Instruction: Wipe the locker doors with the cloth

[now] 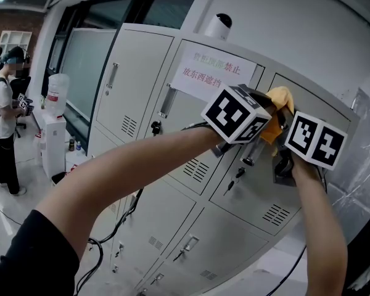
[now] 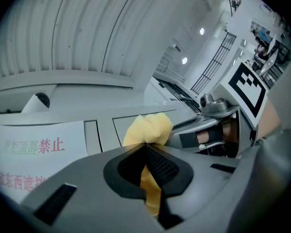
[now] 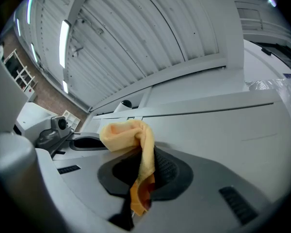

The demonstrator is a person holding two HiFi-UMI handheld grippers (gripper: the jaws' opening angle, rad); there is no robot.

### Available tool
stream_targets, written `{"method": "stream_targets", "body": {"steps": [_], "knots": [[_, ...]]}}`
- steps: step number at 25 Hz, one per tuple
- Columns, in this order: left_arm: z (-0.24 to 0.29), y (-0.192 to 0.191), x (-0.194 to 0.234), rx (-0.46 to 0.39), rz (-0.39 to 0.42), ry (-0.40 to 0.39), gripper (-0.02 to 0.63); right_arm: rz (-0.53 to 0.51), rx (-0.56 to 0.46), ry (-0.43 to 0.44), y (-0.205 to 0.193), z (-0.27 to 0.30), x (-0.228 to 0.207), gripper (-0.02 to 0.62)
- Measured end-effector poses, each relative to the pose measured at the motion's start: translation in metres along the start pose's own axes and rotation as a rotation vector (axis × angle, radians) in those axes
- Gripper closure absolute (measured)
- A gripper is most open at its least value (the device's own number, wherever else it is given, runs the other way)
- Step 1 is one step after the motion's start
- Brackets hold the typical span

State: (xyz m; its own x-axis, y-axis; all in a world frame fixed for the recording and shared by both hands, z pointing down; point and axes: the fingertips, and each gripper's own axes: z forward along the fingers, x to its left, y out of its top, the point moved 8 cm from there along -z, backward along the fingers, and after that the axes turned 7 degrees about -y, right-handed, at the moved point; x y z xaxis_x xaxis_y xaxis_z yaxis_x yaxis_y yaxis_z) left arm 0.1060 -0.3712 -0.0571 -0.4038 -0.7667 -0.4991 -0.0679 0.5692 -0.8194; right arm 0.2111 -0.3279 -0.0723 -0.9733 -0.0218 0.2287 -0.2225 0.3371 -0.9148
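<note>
Currently | left gripper (image 2: 146,152) clamped on yellow cloth (image 1: 281,102) | right gripper (image 3: 144,165) pinching same cloth, probably to stretch it flat | cloth held at upper right locker door (image 1: 253,193)

1. From the head, we look forward and down at the pale grey metal locker bank (image 1: 135,85), which is near and tilted across the frame.
2. The left gripper view looks along its jaws, close to the locker front and angled up toward the ribbed white ceiling (image 2: 87,28).
3. The right gripper view does likewise from beside it.
4. We see the crumpled yellow cloth (image 1: 282,96) and the white dome camera (image 1: 219,24) in all three views.
</note>
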Motion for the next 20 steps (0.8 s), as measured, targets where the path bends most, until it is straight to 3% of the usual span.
{"method": "stream_targets", "body": {"steps": [20], "knots": [[0.044,0.015,-0.042,0.001,0.016,-0.055,0.586,0.006,0.006,-0.065,-0.004,-0.032,-0.054,0.532]]}}
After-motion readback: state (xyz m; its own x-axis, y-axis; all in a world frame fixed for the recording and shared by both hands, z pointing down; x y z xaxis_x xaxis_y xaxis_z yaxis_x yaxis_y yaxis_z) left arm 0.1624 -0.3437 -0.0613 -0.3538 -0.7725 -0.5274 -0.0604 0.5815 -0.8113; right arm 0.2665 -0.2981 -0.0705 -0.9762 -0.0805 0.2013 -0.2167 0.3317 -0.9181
